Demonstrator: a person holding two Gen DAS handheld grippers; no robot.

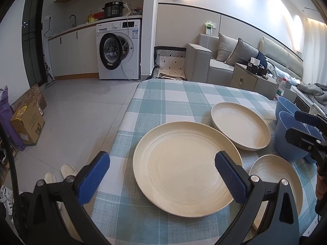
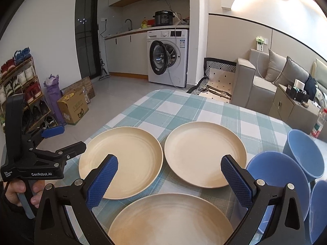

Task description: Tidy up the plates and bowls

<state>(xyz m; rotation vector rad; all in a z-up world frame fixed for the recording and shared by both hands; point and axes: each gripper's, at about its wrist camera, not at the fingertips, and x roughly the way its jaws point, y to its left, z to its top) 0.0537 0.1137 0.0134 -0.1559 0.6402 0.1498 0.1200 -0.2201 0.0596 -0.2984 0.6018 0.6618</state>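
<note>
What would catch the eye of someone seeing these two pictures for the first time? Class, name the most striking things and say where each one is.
Three cream plates lie apart on the checked tablecloth, two side by side and one nearer the camera. Blue bowls crowd the table's right end. Both grippers, left and right, hang open above the plates, and a white washing machine with its door ajar stands behind.

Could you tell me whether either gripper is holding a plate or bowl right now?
Neither: the left gripper and right gripper are both open above the plates, gripping nothing.
</note>
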